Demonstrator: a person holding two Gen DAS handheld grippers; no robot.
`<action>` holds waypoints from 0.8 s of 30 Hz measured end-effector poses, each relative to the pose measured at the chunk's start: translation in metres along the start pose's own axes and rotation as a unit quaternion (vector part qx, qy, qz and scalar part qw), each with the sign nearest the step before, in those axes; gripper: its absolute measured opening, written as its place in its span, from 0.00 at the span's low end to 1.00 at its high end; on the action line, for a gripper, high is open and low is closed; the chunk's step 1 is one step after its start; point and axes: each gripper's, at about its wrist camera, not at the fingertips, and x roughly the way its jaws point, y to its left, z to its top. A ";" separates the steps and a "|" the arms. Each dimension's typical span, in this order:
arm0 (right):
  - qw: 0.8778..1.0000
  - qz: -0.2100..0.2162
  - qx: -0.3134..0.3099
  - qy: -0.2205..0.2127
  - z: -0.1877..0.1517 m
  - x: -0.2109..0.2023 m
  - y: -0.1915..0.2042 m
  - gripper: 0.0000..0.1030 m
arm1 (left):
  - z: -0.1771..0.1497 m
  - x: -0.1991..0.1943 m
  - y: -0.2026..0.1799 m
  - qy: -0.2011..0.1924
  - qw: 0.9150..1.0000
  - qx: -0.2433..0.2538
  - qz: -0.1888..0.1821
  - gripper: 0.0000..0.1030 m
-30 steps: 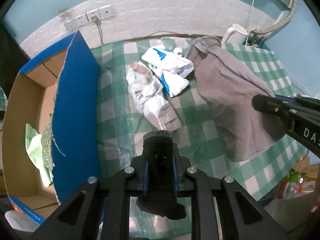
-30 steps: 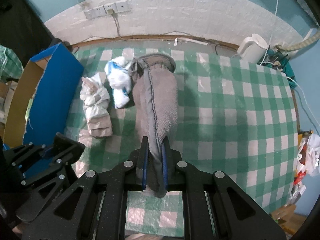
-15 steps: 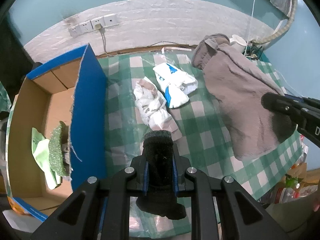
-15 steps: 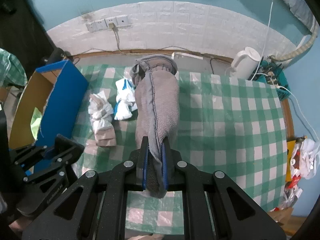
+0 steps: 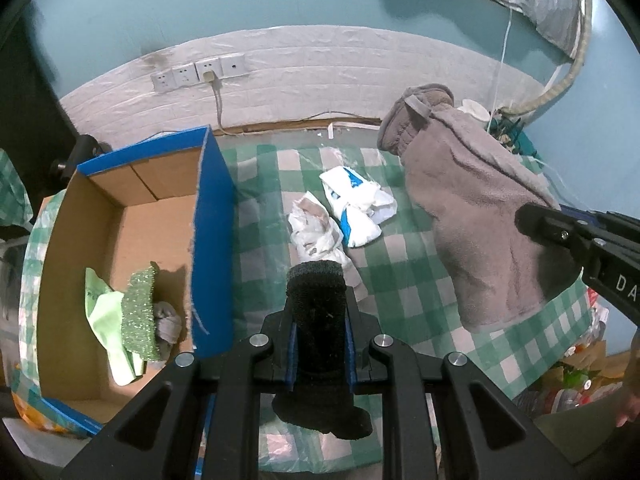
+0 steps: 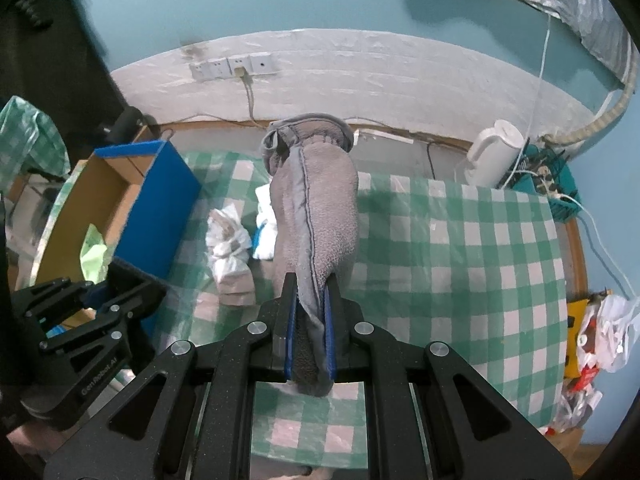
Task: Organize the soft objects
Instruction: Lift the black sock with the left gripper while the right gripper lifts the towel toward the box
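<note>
Beside the blue box, two crumpled white bags.

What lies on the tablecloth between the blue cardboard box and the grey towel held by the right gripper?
Two crumpled plastic bags: a white-and-brown one nearer the box, a white-and-blue one nearer the towel. Clearest in the left wrist view.

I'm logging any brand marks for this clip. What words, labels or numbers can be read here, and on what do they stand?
"GenRobot.AI": on the arm of the left claw, seen from the right wrist.
"DA": cut off by the frame edge, on the right claw's arm, seen from the left wrist.
Blue print on the white bag: too crumpled to read.
Packets at the table's right edge: too small to read.
</note>
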 end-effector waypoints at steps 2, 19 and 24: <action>1.000 0.002 -0.002 -0.005 0.002 -0.003 0.002 0.10 | 0.001 -0.004 0.004 -0.004 1.000 -0.004 -0.002 0.17; 0.998 0.028 -0.043 -0.032 0.021 -0.022 0.060 0.10 | -0.001 -0.037 0.048 -0.039 0.998 -0.040 0.010 0.17; 0.997 0.037 -0.059 -0.039 0.027 -0.027 0.083 0.10 | -0.004 -0.043 0.068 -0.045 0.997 -0.055 0.020 0.17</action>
